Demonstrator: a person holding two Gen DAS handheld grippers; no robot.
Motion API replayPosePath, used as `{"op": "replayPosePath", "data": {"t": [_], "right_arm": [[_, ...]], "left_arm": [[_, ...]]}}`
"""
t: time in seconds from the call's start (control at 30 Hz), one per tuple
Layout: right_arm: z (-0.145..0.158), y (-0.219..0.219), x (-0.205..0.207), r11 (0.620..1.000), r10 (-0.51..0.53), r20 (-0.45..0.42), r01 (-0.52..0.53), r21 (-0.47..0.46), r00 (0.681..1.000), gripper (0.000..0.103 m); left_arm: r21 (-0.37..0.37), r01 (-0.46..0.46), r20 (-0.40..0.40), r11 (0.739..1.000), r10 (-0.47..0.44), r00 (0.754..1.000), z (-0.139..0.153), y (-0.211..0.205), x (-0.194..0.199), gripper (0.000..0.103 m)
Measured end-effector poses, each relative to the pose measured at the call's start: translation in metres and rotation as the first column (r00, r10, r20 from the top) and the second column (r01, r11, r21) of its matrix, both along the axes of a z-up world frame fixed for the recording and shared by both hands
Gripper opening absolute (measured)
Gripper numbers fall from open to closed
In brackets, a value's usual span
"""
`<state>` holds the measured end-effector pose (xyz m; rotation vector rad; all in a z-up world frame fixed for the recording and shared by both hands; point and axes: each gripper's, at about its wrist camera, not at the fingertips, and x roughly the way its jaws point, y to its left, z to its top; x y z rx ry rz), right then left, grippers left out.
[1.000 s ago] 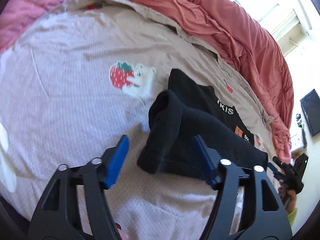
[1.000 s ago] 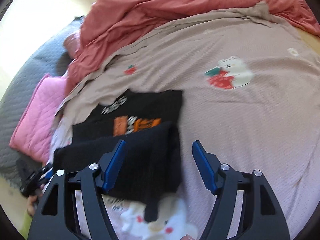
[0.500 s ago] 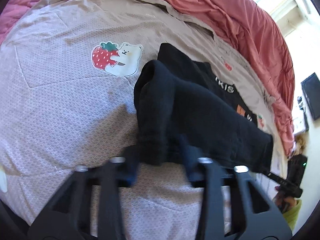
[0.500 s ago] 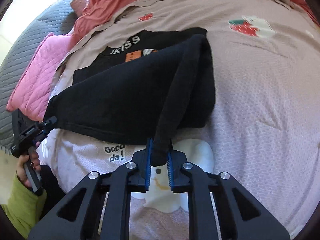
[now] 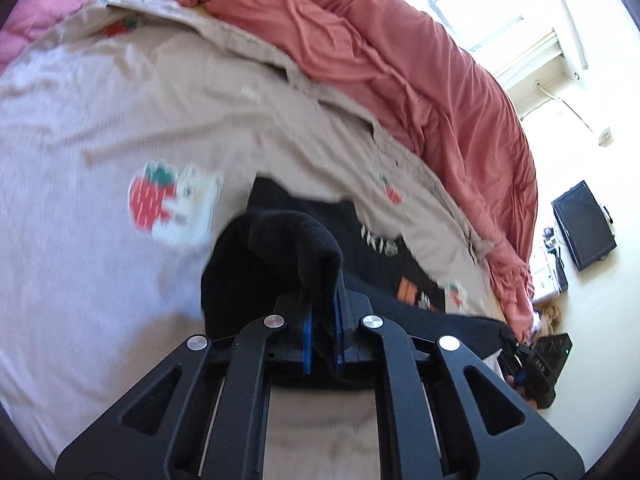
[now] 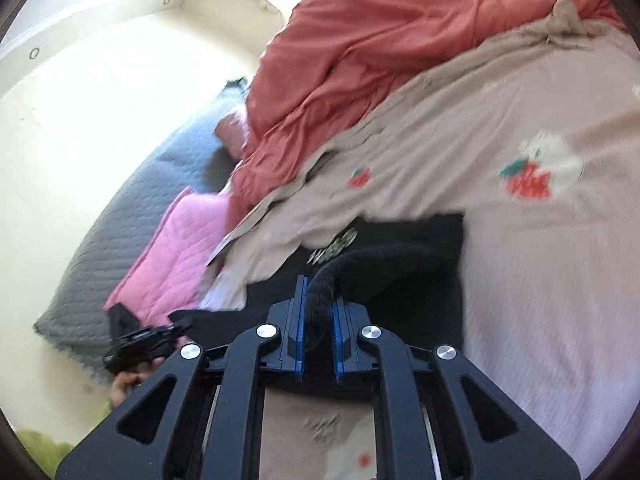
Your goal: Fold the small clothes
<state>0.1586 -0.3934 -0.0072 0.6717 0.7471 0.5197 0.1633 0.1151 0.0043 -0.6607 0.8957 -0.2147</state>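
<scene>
A bed sheet printed with strawberries carries a black garment, beside a rumpled red duvet.

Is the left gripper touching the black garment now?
Touching. The left wrist view shows the left gripper with its blue fingers pressed on a fold of the black garment.

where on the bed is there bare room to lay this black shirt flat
Bare sheet spreads left of the black shirt, around the strawberry print. In the right wrist view, open sheet lies right of the shirt. Crowded: the red blanket heaped along the far edge.
</scene>
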Motion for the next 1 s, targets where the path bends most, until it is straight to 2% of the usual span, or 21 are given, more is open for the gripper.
{"op": "replayPosePath", "data": {"t": [0.1,0.27,0.37,0.4,0.43,0.47,0.5,0.6,0.67,0.7,0.87,1.0], "right_arm": [[-0.013,0.0,0.02,0.997,-0.039,-0.042,0.035,-0.075,0.998,0.01],[-0.027,-0.005,0.046,0.997,-0.055,-0.039,0.052,-0.053,0.998,0.01],[-0.031,-0.006,0.054,0.997,-0.054,-0.023,0.053,-0.054,0.998,0.013],[-0.033,-0.006,0.056,0.996,-0.059,-0.026,0.057,-0.062,0.998,0.023],[-0.034,-0.007,0.057,0.995,-0.069,-0.028,0.067,-0.07,0.997,0.032],[-0.036,-0.009,0.057,0.994,-0.078,-0.027,0.076,-0.074,0.997,0.045],[-0.037,-0.011,0.058,0.992,-0.096,-0.033,0.093,-0.083,0.995,0.047],[-0.038,-0.02,0.057,0.991,-0.123,-0.05,0.12,-0.065,0.991,0.047],[-0.035,-0.024,0.056,0.988,-0.139,-0.054,0.134,-0.08,0.989,0.047],[-0.033,-0.024,0.056,0.986,-0.143,-0.06,0.137,-0.096,0.988,0.052],[-0.024,-0.033,0.049,0.981,-0.165,-0.067,0.157,-0.114,0.984,0.055],[-0.025,-0.033,0.05,0.976,-0.172,-0.075,0.159,-0.149,0.982,0.055]], "left_arm": [[-0.008,-0.019,0.0,1.0,0.019,1.0,-0.006,0.003,0.024,0.003],[-0.046,-0.046,-0.03,0.998,0.045,0.999,-0.023,0.007,0.057,0.004],[-0.076,-0.079,-0.065,0.994,0.074,0.995,-0.034,0.012,0.075,0.013],[-0.078,-0.088,-0.077,0.993,0.082,0.994,-0.037,0.013,0.08,0.027],[-0.072,-0.111,-0.087,0.991,0.104,0.991,-0.041,0.016,0.084,0.036],[-0.069,-0.127,-0.093,0.99,0.12,0.988,-0.043,0.018,0.087,0.036],[-0.075,-0.136,-0.095,0.988,0.129,0.987,-0.045,0.02,0.087,0.036],[-0.101,-0.15,-0.084,0.984,0.142,0.986,-0.046,0.024,0.081,0.037],[-0.085,-0.144,-0.063,0.986,0.139,0.988,-0.043,0.023,0.069,0.037],[-0.081,-0.142,-0.053,0.987,0.138,0.989,-0.042,0.023,0.064,0.038],[-0.094,-0.153,-0.033,0.984,0.15,0.988,-0.043,0.026,0.02,0.041],[-0.106,-0.095,-0.056,0.99,0.089,0.994,-0.053,0.011,-0.004,0.041]]}}
